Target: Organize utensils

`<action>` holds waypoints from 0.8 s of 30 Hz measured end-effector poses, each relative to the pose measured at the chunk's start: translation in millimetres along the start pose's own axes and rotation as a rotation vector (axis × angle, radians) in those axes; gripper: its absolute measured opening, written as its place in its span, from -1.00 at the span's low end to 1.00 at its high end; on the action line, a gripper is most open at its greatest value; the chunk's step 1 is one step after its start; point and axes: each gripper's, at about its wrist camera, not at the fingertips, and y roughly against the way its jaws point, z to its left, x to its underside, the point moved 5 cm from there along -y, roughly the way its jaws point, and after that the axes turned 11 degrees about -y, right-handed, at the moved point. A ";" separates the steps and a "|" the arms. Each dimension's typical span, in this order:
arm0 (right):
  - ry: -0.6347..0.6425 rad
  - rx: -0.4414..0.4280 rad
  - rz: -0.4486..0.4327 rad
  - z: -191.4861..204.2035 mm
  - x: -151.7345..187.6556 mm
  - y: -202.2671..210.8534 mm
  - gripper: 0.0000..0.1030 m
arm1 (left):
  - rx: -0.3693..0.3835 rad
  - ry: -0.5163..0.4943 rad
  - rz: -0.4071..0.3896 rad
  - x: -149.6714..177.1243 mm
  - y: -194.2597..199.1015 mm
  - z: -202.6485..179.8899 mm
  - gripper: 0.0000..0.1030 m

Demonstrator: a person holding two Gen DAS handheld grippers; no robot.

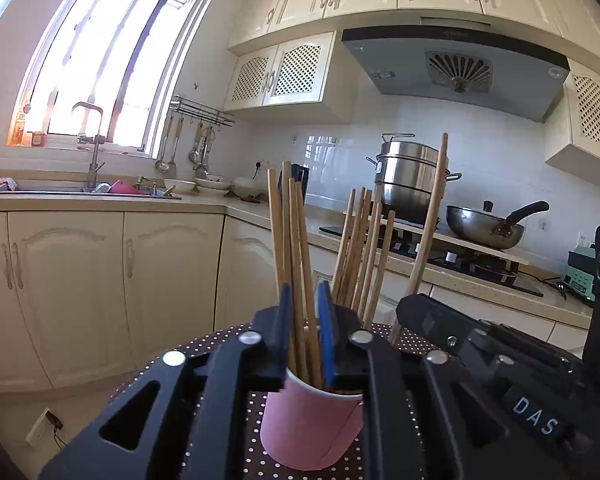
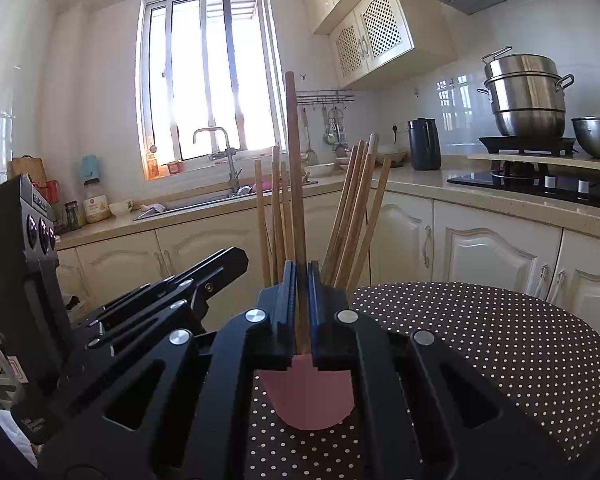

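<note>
A pink paper cup [image 1: 310, 424] stands on the polka-dot table [image 1: 228, 344] and holds several wooden chopsticks [image 1: 356, 248]. My left gripper [image 1: 306, 320] is shut on a small bundle of chopsticks [image 1: 292, 232] standing in the cup. My right gripper [image 2: 301, 292] is shut on one long chopstick [image 2: 294, 160], held upright over the same cup [image 2: 306, 396]. That long chopstick also shows in the left wrist view [image 1: 430, 220], leaning right, with the right gripper body [image 1: 480, 344] beside it. The left gripper body [image 2: 148, 296] shows at the left of the right wrist view.
The round polka-dot table [image 2: 480, 340] extends to the right. Behind are cream cabinets [image 1: 100, 280], a sink with a faucet [image 1: 94, 148], a stove with a steel steamer pot [image 2: 526, 96] and a wok [image 1: 486, 226], and a dark kettle [image 2: 424, 144].
</note>
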 end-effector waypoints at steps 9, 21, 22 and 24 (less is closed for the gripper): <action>-0.025 0.036 -0.025 10.4 -11.3 29.8 -0.48 | -0.049 -0.061 0.008 -17.1 36.5 -0.6 -0.07; 0.078 0.180 -0.103 69.4 -21.2 145.4 0.11 | -0.027 -0.070 0.037 -44.9 142.0 -9.8 0.30; 0.092 0.197 -0.110 77.1 -21.0 158.7 0.11 | -0.017 -0.072 0.025 -48.4 155.3 -11.8 0.33; 0.106 0.210 -0.115 88.4 -20.6 179.8 0.17 | -0.019 -0.098 0.009 -53.6 181.0 -17.8 0.37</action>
